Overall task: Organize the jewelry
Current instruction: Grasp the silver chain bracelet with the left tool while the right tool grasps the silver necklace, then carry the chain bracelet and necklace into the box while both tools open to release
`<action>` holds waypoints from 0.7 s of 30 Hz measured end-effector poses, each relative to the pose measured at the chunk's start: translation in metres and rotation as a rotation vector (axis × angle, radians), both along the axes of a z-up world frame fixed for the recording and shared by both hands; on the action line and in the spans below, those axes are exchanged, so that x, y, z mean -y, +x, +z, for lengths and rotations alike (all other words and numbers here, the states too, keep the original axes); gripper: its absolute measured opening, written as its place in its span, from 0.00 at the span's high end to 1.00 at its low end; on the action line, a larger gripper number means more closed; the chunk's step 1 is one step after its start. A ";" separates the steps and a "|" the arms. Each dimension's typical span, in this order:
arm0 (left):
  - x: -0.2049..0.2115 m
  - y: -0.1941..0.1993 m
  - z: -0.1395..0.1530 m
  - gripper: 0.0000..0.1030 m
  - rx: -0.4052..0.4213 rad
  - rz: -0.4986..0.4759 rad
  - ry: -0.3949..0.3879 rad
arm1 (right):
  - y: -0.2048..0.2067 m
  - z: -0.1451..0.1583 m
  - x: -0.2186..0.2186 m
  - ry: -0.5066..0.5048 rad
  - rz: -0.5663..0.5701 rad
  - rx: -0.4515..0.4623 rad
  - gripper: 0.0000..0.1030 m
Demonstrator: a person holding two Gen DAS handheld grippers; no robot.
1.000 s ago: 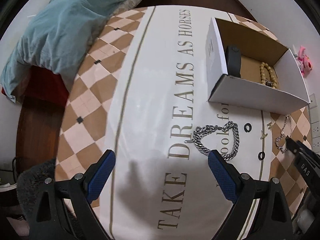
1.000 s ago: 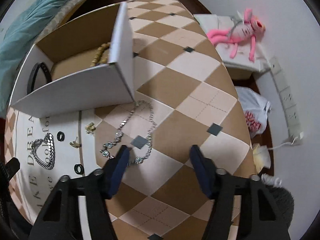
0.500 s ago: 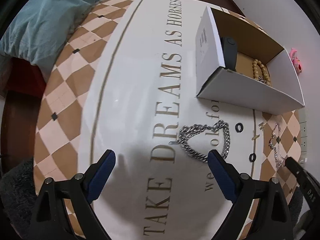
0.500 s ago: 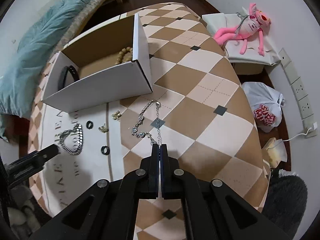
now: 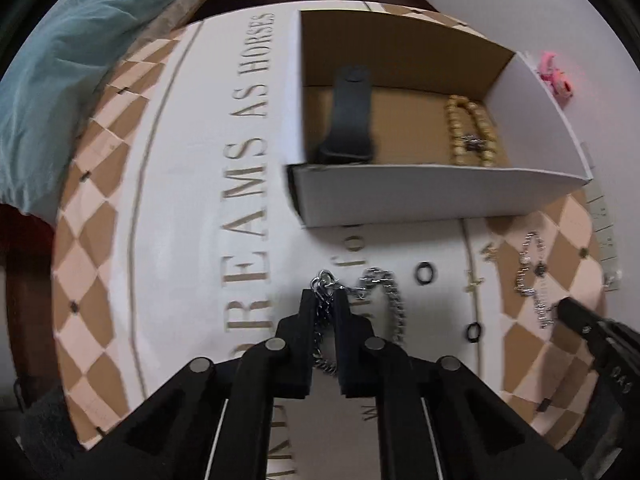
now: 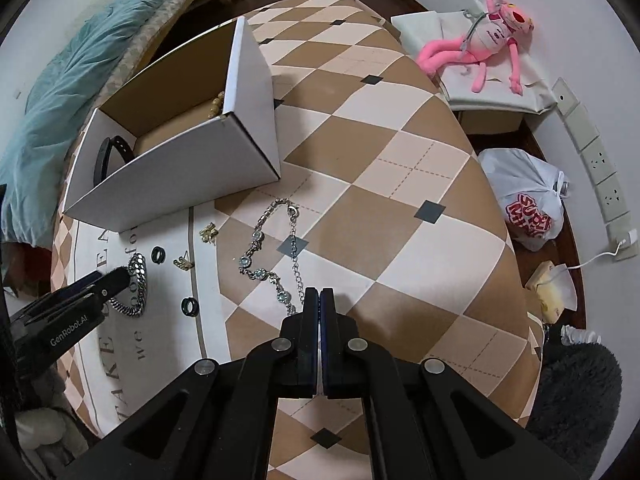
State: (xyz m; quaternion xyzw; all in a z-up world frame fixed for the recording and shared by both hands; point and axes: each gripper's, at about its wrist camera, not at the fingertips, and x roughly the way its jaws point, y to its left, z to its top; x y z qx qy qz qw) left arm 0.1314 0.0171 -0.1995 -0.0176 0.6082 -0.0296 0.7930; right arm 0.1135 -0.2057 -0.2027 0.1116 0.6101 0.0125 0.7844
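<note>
Landmark: white cardboard box (image 5: 436,196), open top, brown inside, standing on the checked tablecloth (image 6: 400,208).

Left gripper (image 5: 324,300): jaws drawn narrow, pinched on the heavy curb chain (image 5: 390,300). One end of the chain bunches between the tips; the rest loops off to the right, on the near side of the box's front wall. Box lies straight ahead of the claw, its long axis running across the line of approach. Judgement: the coming move is a lift forward over that near wall; the wall's height is what the hanging chain must clear.

Right gripper (image 6: 319,300): jaws closed flat together on the fine stone-set bracelet (image 6: 260,256), caught at its near end. The bracelet trails away from the tips toward the box's right corner, long axis roughly along the claw's own line. The left gripper looks the nearer to the box.

Materials:
- Curb chain: thick steel links, bright, heavy; likely to swing.
- Bracelet: thin silver links with pale round stones; limp, could snag.
- In the box already: black strap (image 5: 350,116) at the left, wooden bead string (image 5: 476,132) at the right.
- Loose in front of the box: two black rings (image 6: 159,255) (image 6: 189,306), small gold earrings (image 6: 209,233).
</note>
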 end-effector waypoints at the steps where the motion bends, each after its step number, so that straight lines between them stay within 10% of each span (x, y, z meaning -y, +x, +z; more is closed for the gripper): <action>1: 0.002 -0.001 0.001 0.94 0.000 0.004 -0.017 | 0.001 0.000 0.000 0.002 0.000 0.001 1.00; 21: -0.010 -0.023 0.101 0.95 0.159 0.041 -0.243 | 0.002 0.088 0.007 0.184 0.003 0.177 1.00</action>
